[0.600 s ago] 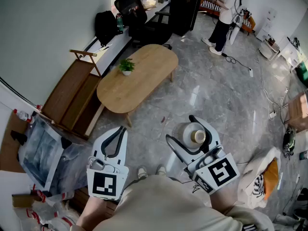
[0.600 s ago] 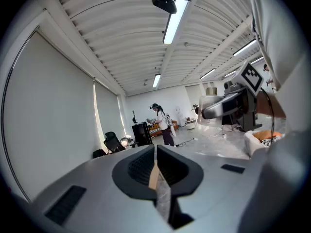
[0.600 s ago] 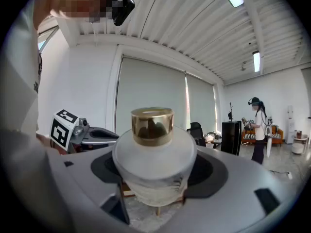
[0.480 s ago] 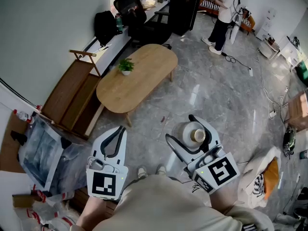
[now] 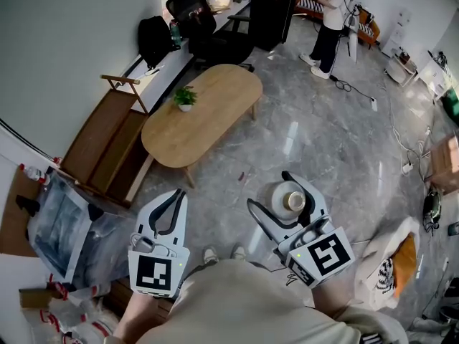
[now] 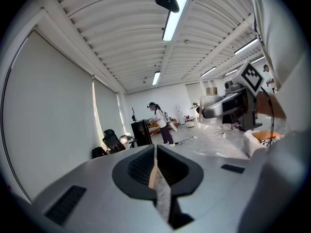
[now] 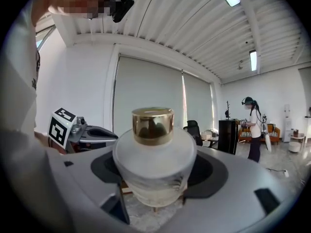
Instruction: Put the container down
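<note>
Right tool (image 5: 270,190) around gold-capped container (image 7: 154,152)

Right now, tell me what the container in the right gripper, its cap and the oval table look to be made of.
Container: frosted glass, or possibly frosted plastic; the body is milky and translucent.
Cap: shiny gold metal, or metallised plastic; it mirrors the room.
Oval table: light wood with a matte finish; the top is pale tan and shows no glare.

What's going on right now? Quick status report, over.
Left tool shut, empty. Right tool shut on frosted container, gold cap, held above the floor. Wooden table ahead, nothing between.
</note>
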Demonstrator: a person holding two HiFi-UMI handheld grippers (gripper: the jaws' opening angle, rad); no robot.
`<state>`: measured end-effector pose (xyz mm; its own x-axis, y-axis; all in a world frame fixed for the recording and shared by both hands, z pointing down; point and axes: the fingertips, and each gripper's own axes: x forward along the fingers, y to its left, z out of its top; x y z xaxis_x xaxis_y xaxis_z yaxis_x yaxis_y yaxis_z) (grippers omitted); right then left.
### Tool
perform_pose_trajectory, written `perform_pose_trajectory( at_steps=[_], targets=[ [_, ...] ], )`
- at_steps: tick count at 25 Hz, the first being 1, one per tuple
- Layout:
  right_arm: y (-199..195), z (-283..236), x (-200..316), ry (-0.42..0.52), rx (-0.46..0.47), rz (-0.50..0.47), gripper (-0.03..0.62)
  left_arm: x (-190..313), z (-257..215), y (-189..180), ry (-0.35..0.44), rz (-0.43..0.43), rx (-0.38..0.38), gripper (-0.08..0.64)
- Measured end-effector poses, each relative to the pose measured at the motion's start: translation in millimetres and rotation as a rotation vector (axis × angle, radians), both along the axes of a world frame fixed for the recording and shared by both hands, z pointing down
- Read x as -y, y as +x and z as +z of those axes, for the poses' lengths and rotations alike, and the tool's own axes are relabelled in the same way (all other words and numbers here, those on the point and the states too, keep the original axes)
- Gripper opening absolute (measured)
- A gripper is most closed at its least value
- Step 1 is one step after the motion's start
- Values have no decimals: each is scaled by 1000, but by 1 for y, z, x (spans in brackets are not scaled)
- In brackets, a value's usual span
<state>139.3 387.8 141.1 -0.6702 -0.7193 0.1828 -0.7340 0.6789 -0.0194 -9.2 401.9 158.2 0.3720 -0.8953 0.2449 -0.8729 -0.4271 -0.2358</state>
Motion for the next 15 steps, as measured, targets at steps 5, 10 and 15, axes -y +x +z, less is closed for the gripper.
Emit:
perform_pose_trajectory(
  at_steps=[5,10,15],
  targets=[
    [21,1,3,6,0,-3,334,3,5,19,-9,1,17,18],
    [48,4,6,17,4,2,334,6,7,43,-7,-1,23,18],
    [70,10,12,12,9,10,334,12,5,67,16,19,42,18]
  ],
)
